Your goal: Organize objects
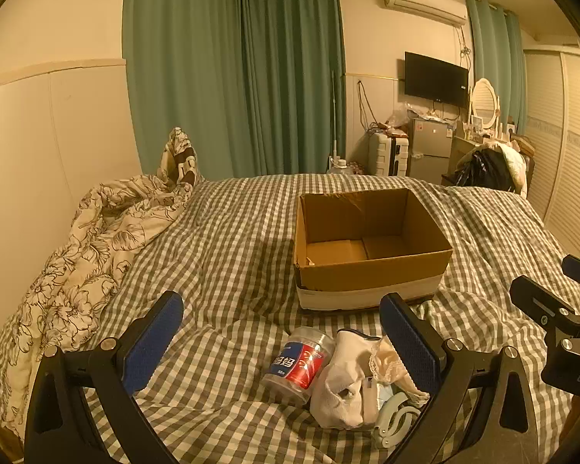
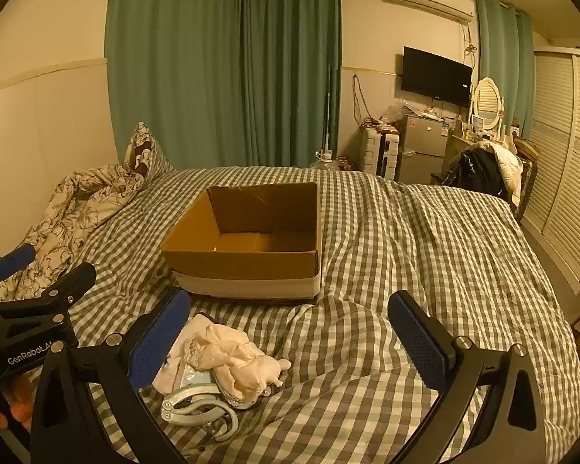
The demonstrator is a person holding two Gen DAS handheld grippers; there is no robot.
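Note:
An open cardboard box [image 1: 371,247] sits on the checked bed, also in the right wrist view [image 2: 247,247], with nothing showing inside. In front of it lie a clear plastic jar with a red and blue label [image 1: 297,365], a pile of white and cream cloth [image 1: 352,379] and a pale blue headset [image 1: 392,419]. The cloth [image 2: 228,359] and headset [image 2: 197,410] also show in the right wrist view. My left gripper [image 1: 286,340] is open above the jar and cloth, holding nothing. My right gripper [image 2: 290,344] is open and empty, with the pile by its left finger.
A crumpled floral duvet [image 1: 96,255] lies along the bed's left side by the wall. Green curtains [image 1: 236,69] hang behind the bed. A small fridge [image 1: 431,150], a suitcase, a wall TV and a dressing table stand at the far right. Louvred wardrobe doors [image 2: 564,178] run along the right.

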